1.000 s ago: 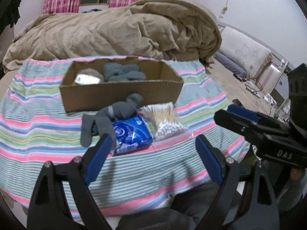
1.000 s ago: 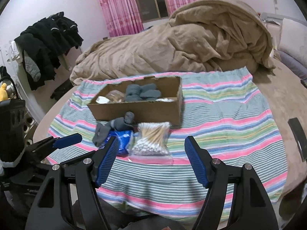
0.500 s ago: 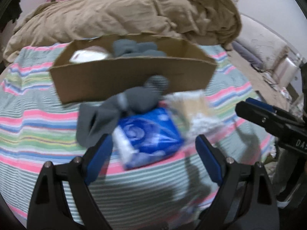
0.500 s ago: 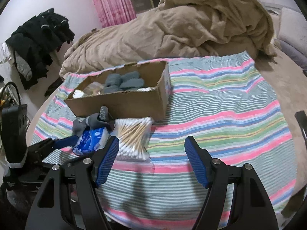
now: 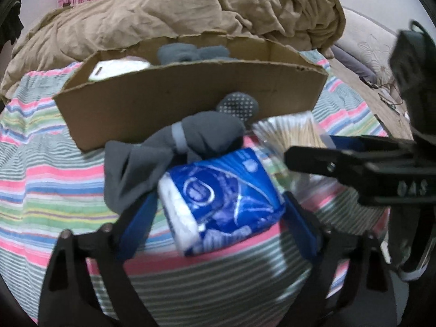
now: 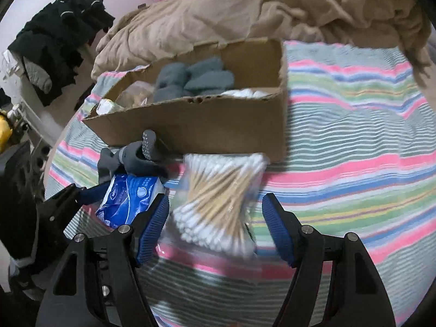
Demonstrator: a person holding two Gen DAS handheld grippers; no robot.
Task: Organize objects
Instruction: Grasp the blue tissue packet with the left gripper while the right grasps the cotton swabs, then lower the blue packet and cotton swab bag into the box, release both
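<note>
A blue tissue pack [image 5: 220,196] lies on the striped cloth between the open fingers of my left gripper [image 5: 218,220]; the pack also shows in the right wrist view [image 6: 128,199]. A grey sock bundle [image 5: 174,150] lies just behind it. A clear bag of cotton swabs [image 6: 218,196] lies between the open fingers of my right gripper [image 6: 215,226]. The cardboard box [image 6: 196,125] stands behind, holding grey socks [image 6: 190,79] and white packets.
A tan duvet [image 5: 177,13] is heaped behind the box. The striped cloth [image 6: 354,136] stretches out to the right of the box. Dark clothes [image 6: 54,35] hang at the far left. The right gripper's arm crosses the left wrist view [image 5: 354,163].
Both grippers have moved forward and down. The left now straddles the tissue pack, the right straddles the swab bag. Both stay open.
</note>
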